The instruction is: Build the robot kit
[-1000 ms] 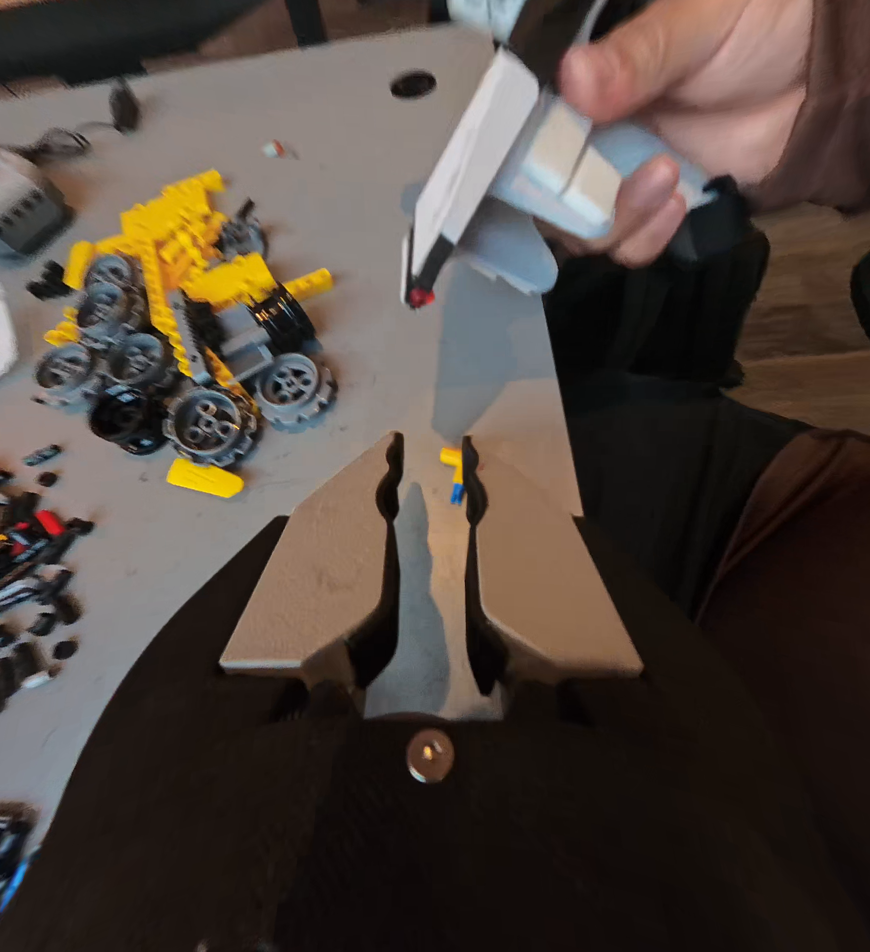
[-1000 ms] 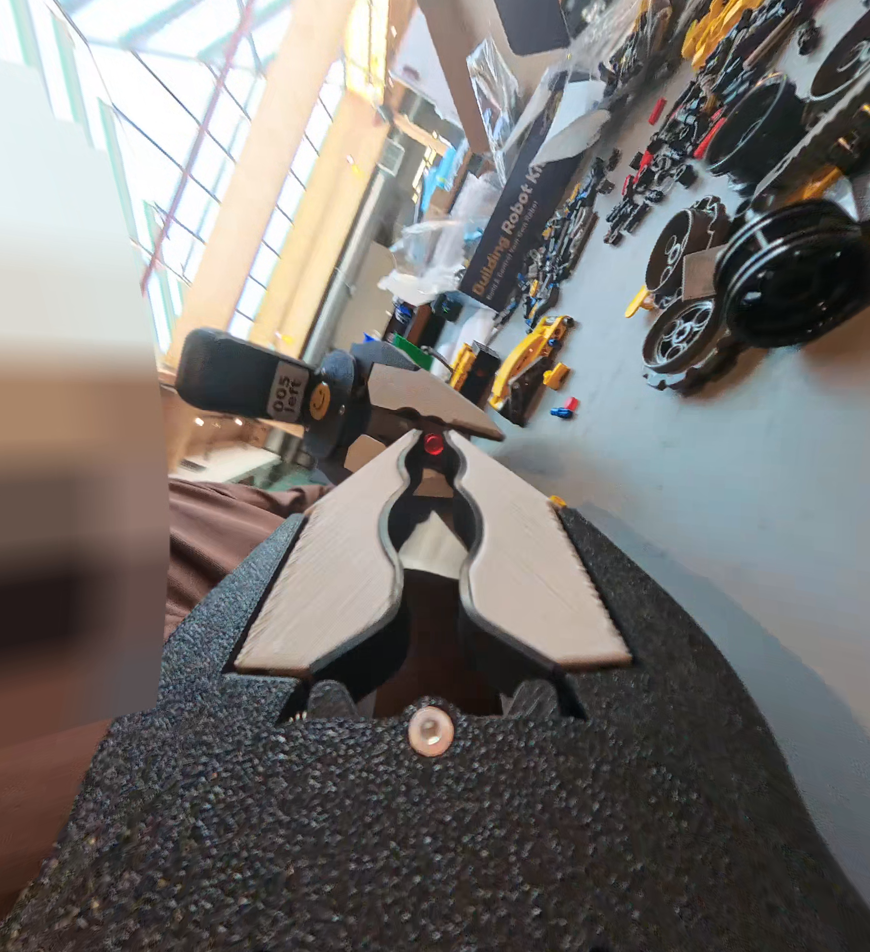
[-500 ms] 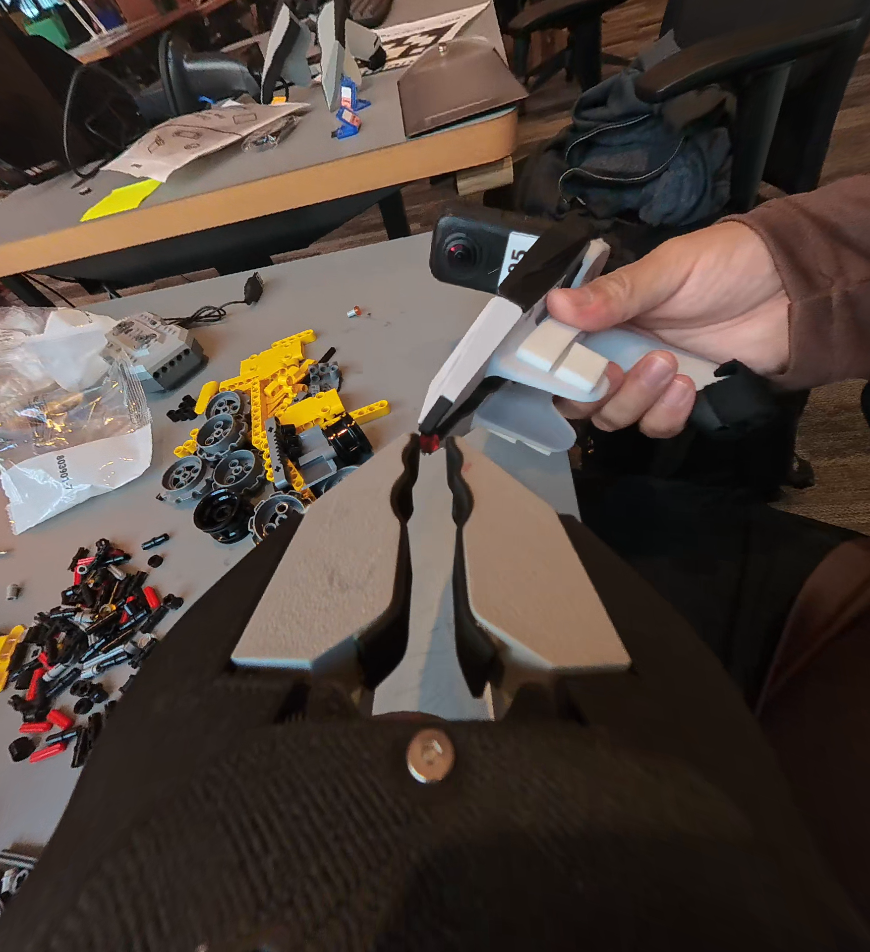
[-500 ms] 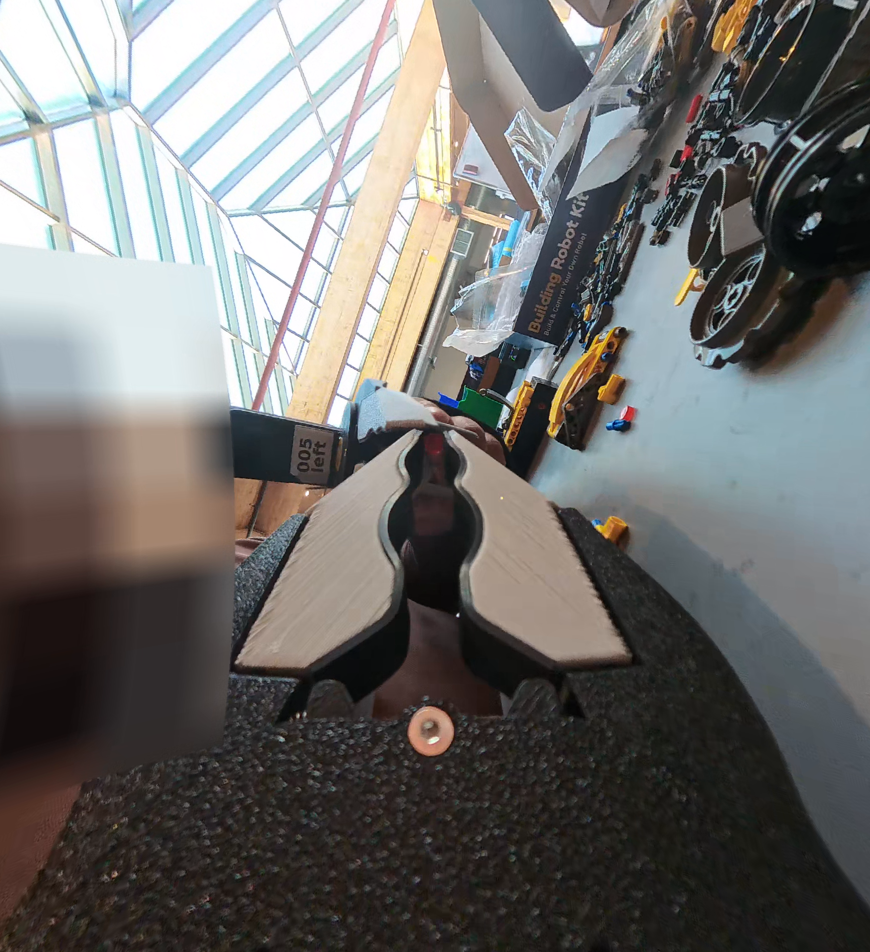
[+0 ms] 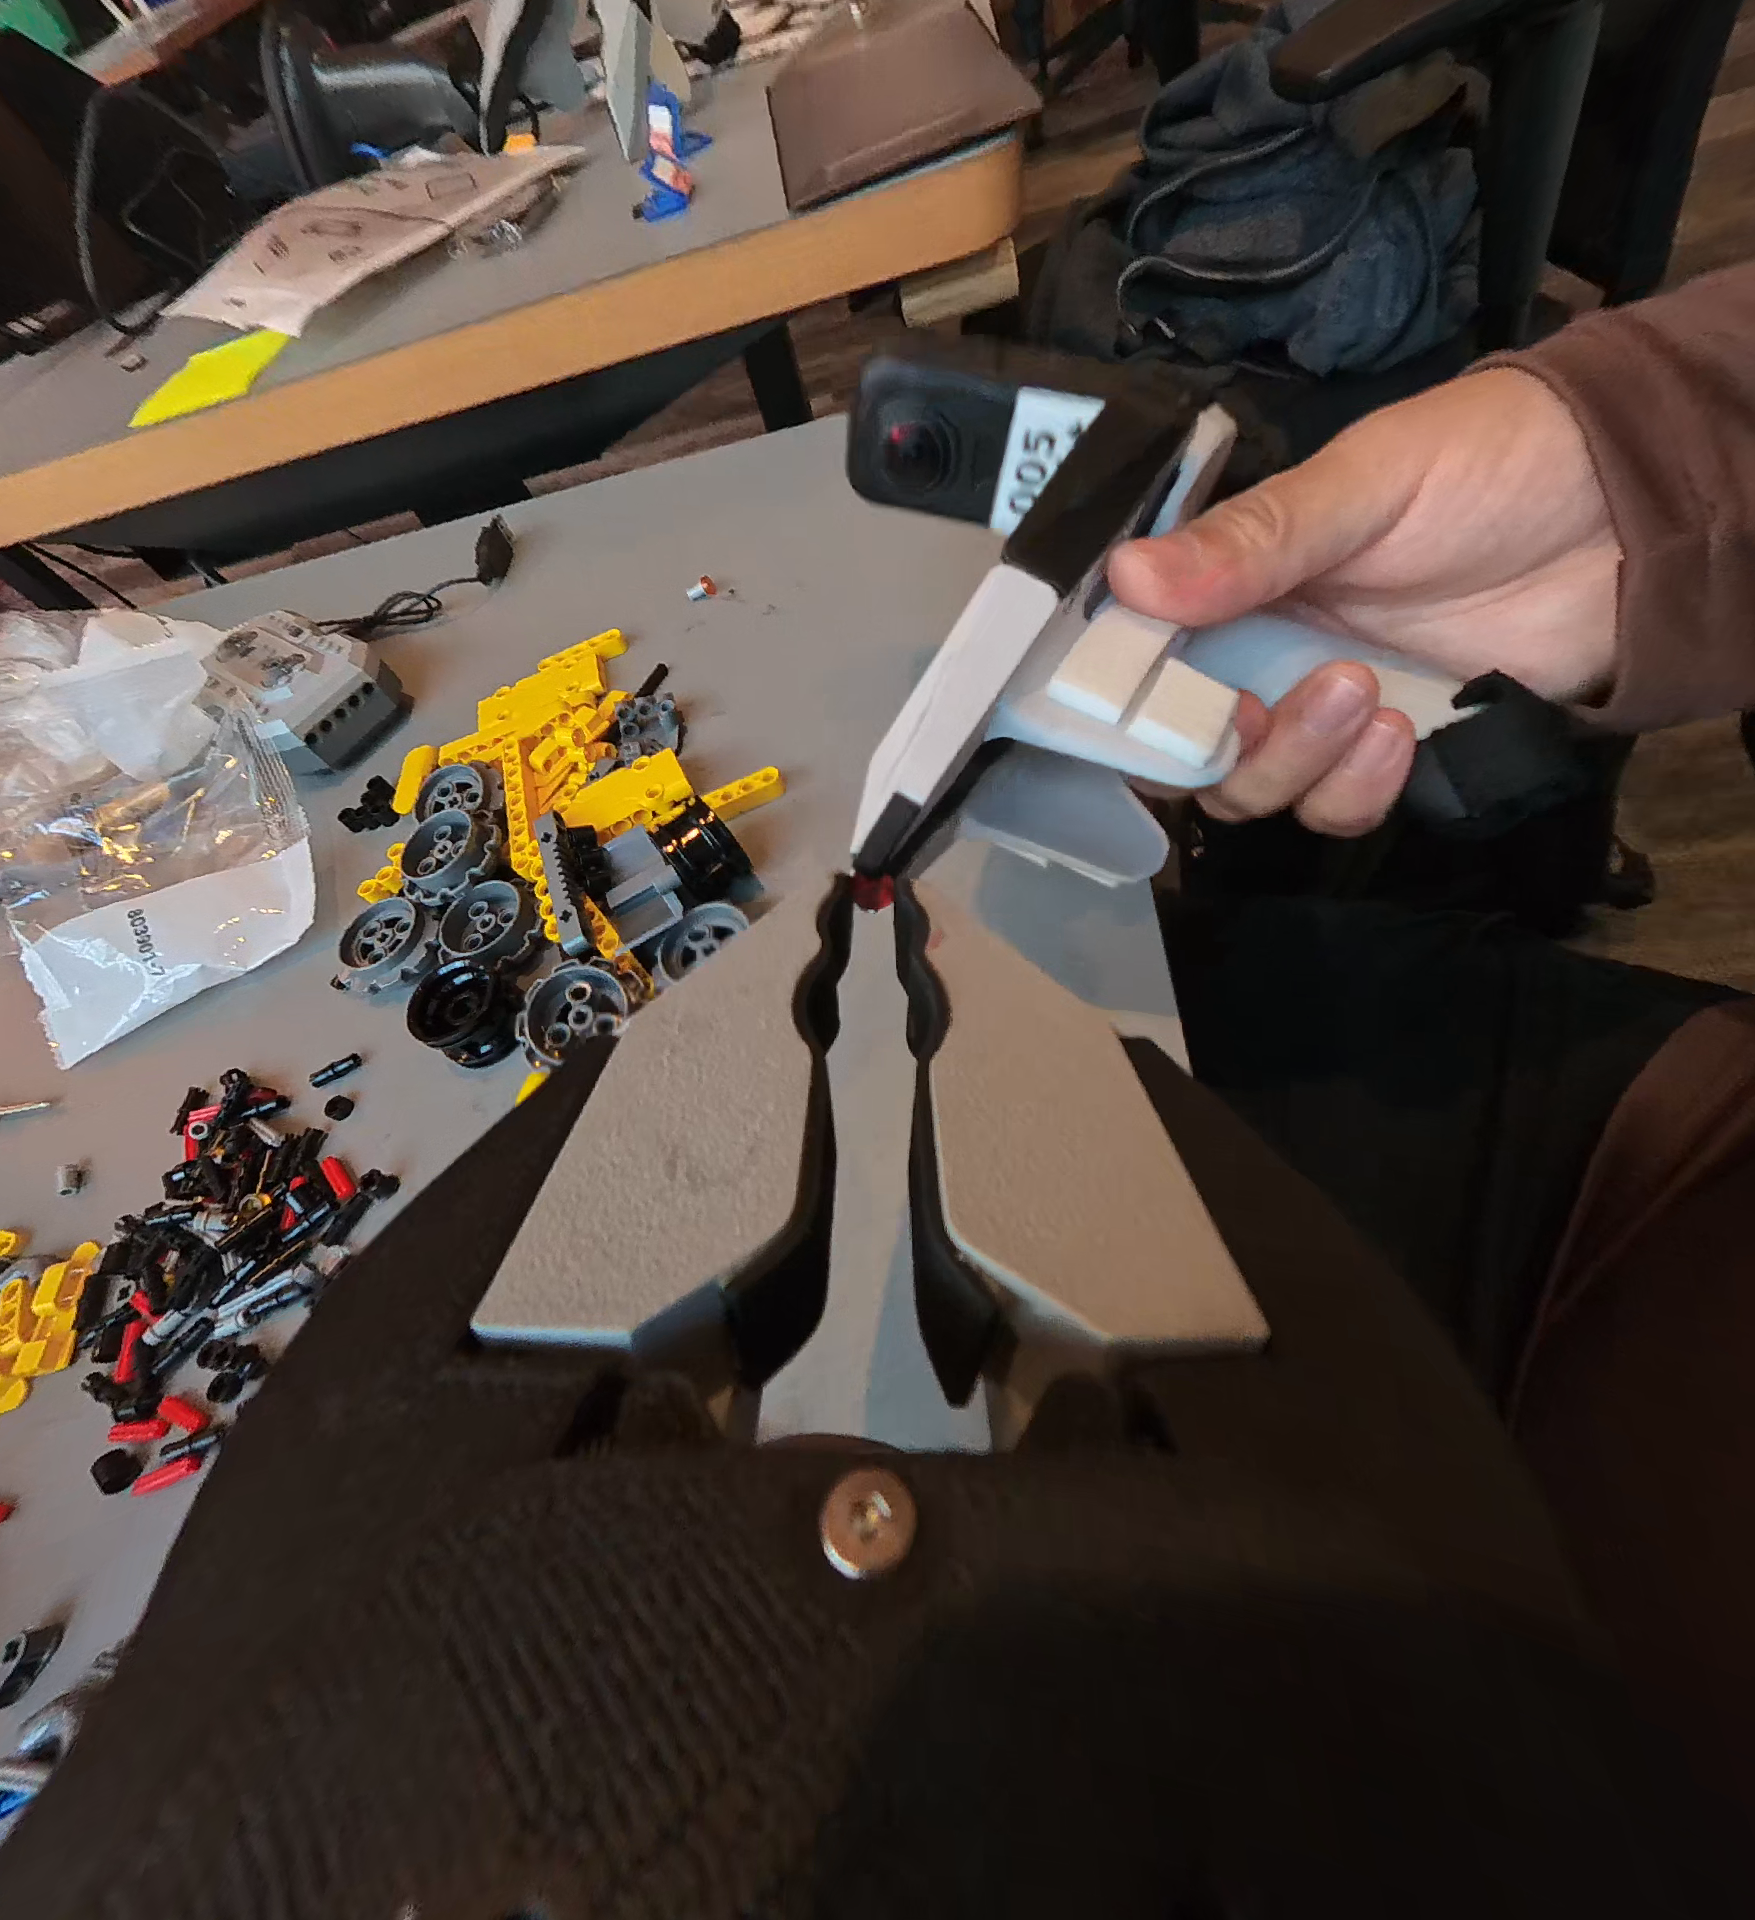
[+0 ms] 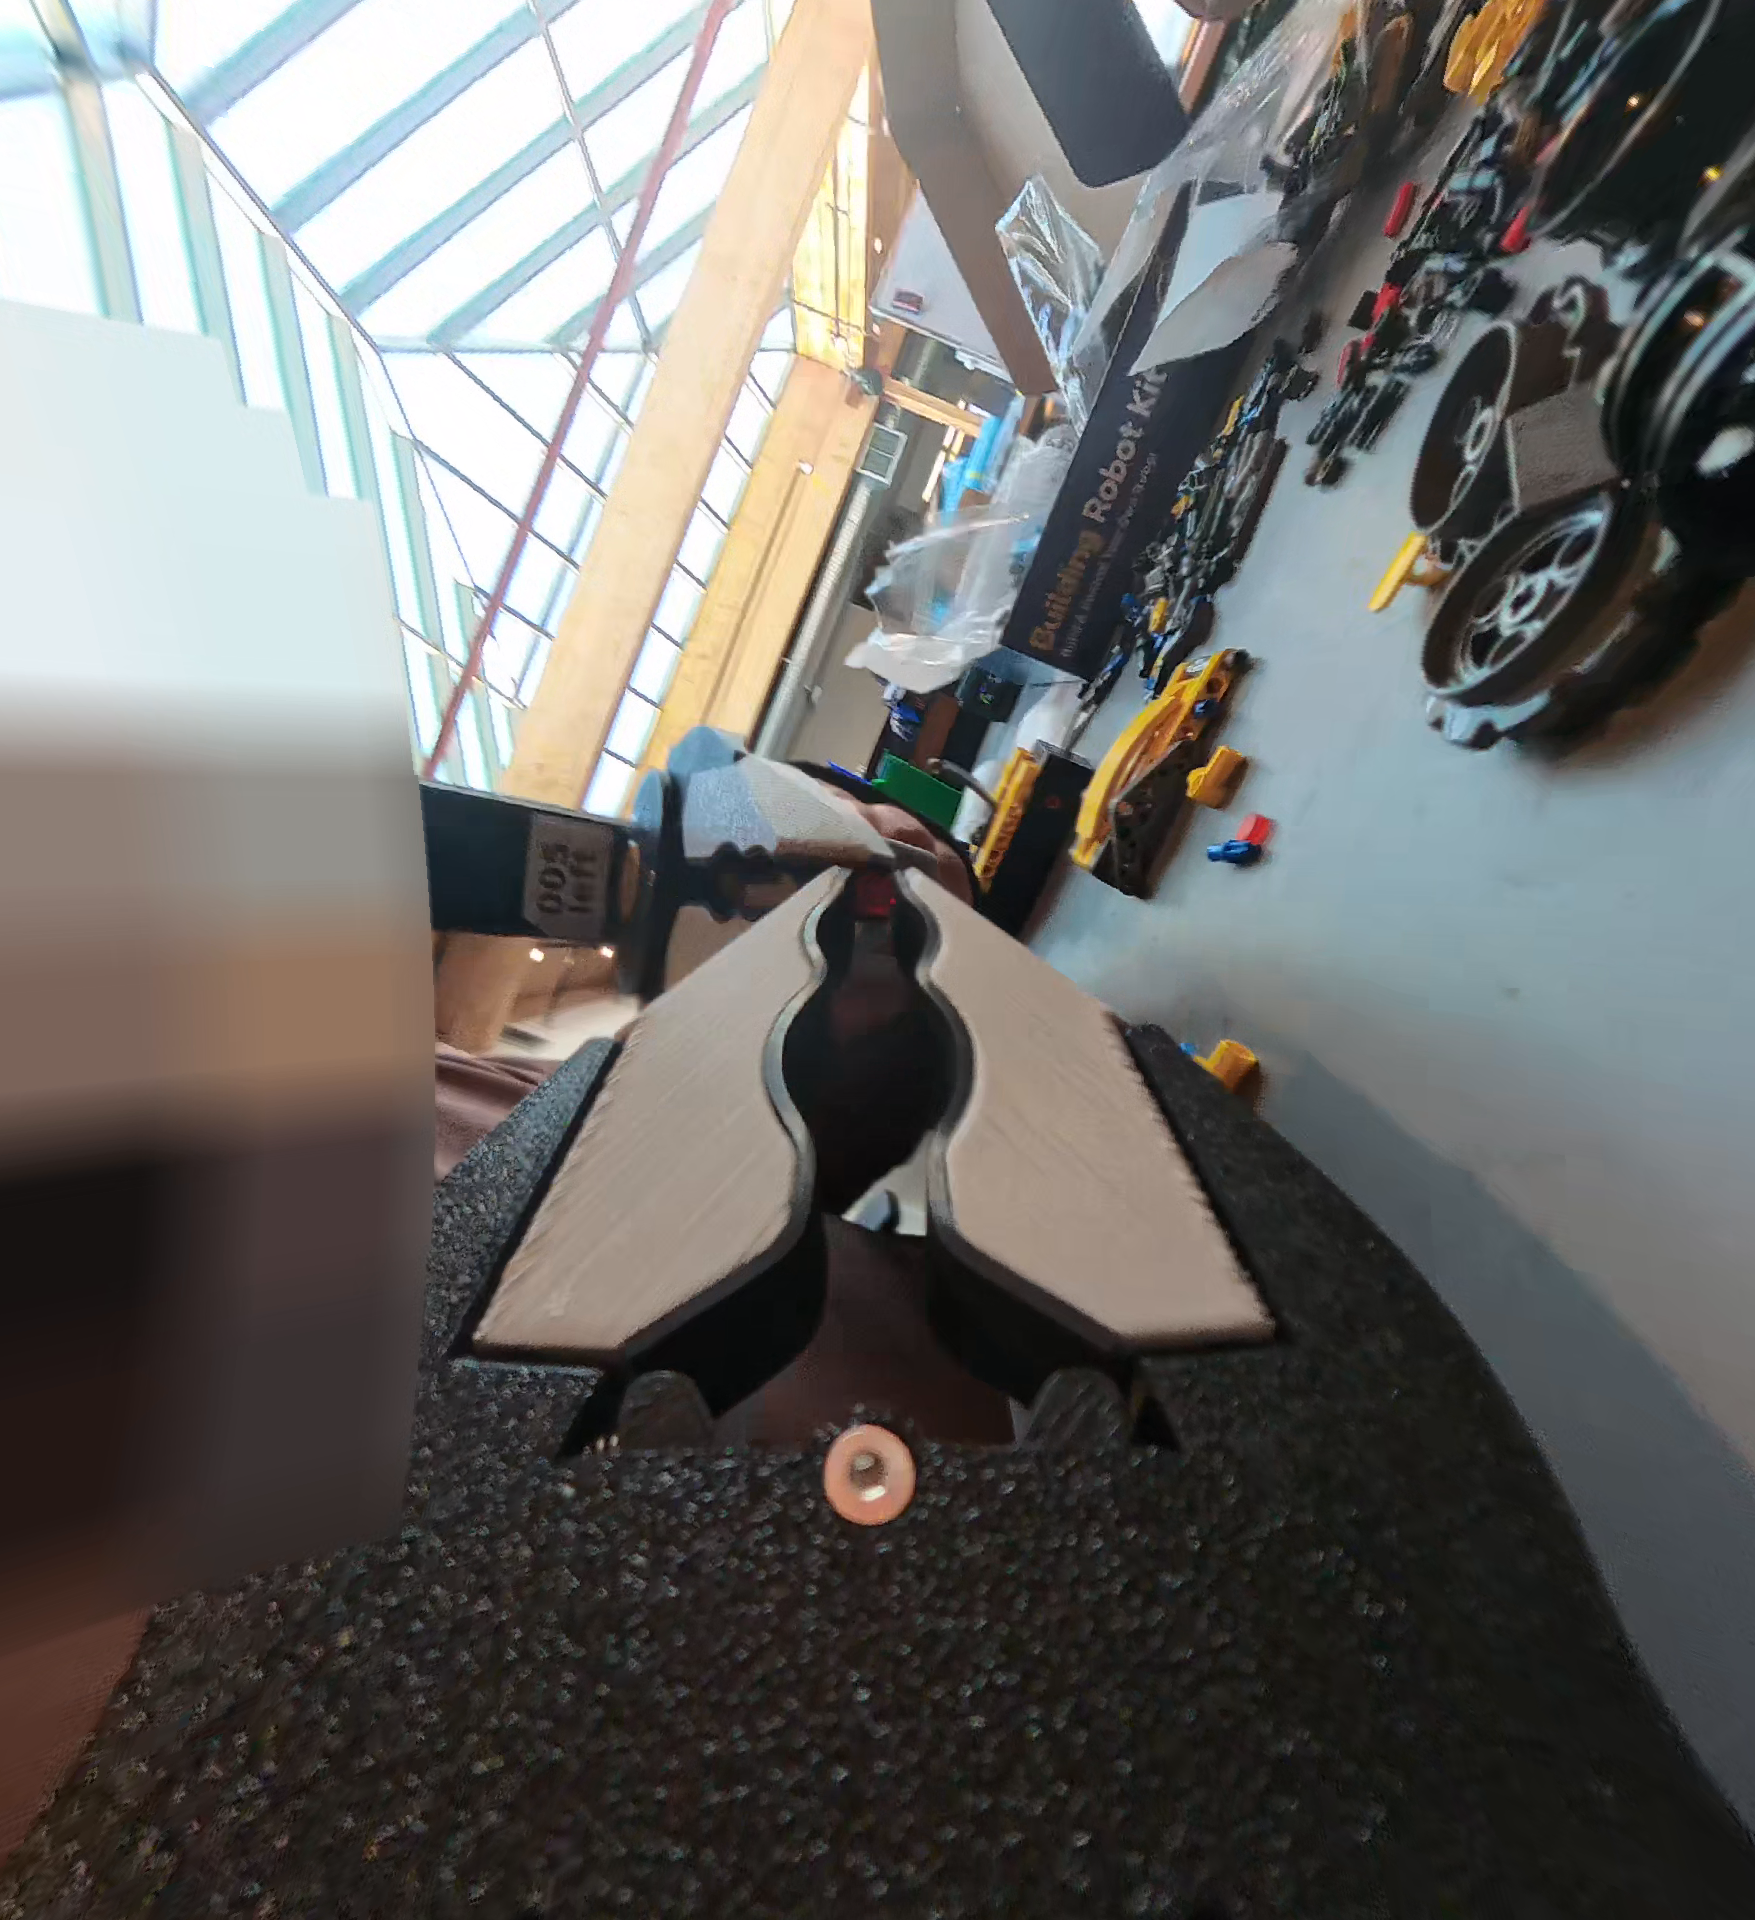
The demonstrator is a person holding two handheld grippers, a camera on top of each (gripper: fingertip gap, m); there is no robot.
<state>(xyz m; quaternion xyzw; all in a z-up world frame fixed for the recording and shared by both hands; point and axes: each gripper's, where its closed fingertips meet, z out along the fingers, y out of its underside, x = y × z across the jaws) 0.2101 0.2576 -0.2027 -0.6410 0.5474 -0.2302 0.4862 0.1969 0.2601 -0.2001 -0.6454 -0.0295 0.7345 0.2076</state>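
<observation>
Compared with half a second before, the left hand-held gripper (image 5: 868,906) has come closer to the right hand-held gripper (image 5: 875,871), so their tips now meet at the small red piece (image 5: 873,891). The right one is closed on this red piece (image 6: 873,894), above the edge of the grey surface (image 5: 811,582). The left one has only a narrow gap at its tips; whether it already grips the piece, I cannot tell. A hand (image 5: 1392,613) holds the right tool. The white sticker (image 5: 1039,457) on its camera and the dark box (image 6: 1133,499) carry writing. The yellow wheeled model (image 5: 551,831) lies to the left.
</observation>
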